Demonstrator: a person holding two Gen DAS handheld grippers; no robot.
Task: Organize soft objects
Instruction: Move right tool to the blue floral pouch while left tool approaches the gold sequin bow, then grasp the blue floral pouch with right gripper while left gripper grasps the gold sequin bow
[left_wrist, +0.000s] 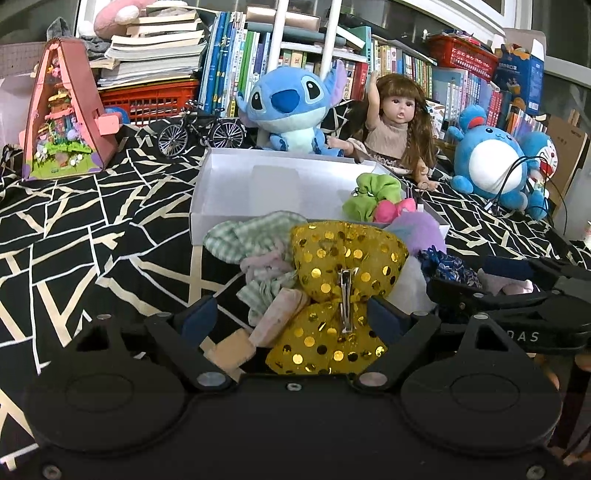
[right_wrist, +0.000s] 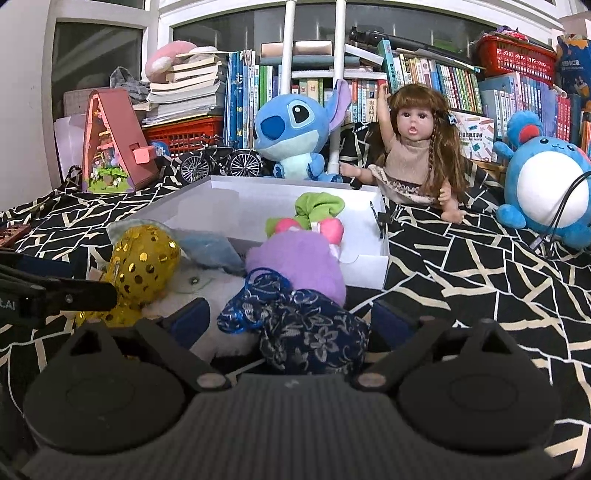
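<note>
Straddling gold sequin bow (left_wrist: 341, 291) and navy floral pouch (right_wrist: 306, 328), jaws wide, gripping nothing; risking snagging neighbouring pile scraps near white box (left_wrist: 207, 206) front edge.

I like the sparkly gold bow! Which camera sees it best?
The left wrist view: the gold sequin bow faces it fully, between the open left gripper fingers, silver clip showing. The right wrist view catches only its side, partly behind the left gripper's finger.
</note>
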